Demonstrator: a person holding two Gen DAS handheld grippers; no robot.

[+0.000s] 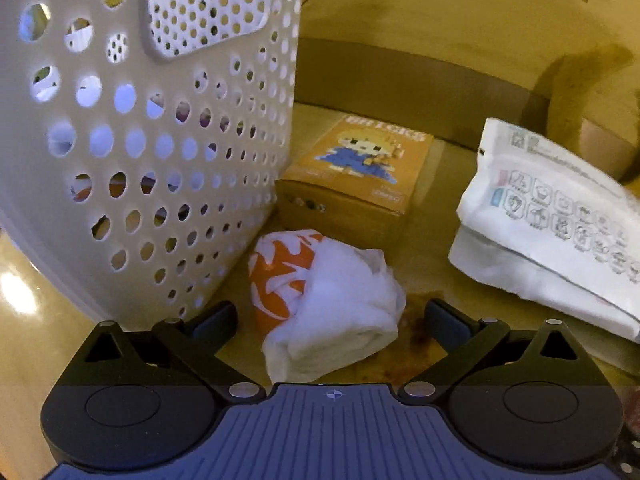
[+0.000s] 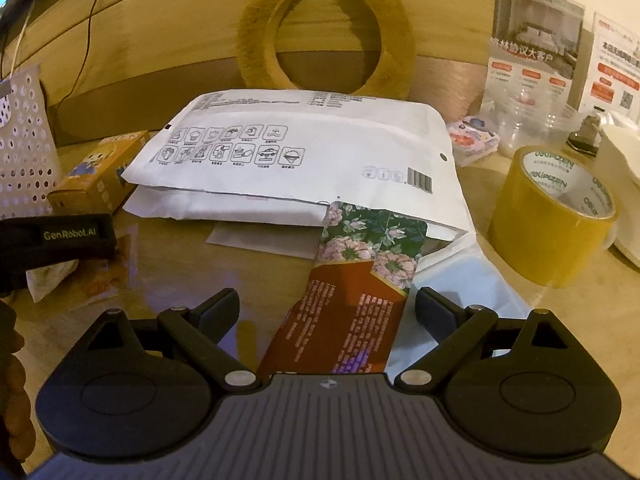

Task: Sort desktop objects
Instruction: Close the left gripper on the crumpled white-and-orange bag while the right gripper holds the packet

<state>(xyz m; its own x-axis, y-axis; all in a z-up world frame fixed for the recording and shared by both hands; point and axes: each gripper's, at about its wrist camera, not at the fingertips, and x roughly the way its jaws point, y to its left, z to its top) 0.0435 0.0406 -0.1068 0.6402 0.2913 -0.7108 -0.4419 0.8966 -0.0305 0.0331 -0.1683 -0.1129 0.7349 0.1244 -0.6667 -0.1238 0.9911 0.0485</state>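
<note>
In the left wrist view my left gripper (image 1: 330, 320) is open, its fingers on either side of a crumpled white and orange bag (image 1: 324, 300) on the desk. A white perforated basket (image 1: 152, 140) stands just left of it. An orange toy box (image 1: 352, 172) lies behind the bag. In the right wrist view my right gripper (image 2: 326, 308) is open around a red and floral packet (image 2: 352, 288) that lies on the desk between the fingers. A white padded pack (image 2: 304, 156) lies behind it and also shows in the left wrist view (image 1: 560, 216).
A roll of yellow tape (image 2: 556, 216) stands right of the packet. Clear plastic cups (image 2: 536, 124) and printed signs (image 2: 532, 40) stand at the back right. The basket (image 2: 20, 140) and orange box (image 2: 100, 172) are at the left, with the left gripper's body (image 2: 56, 236) in front.
</note>
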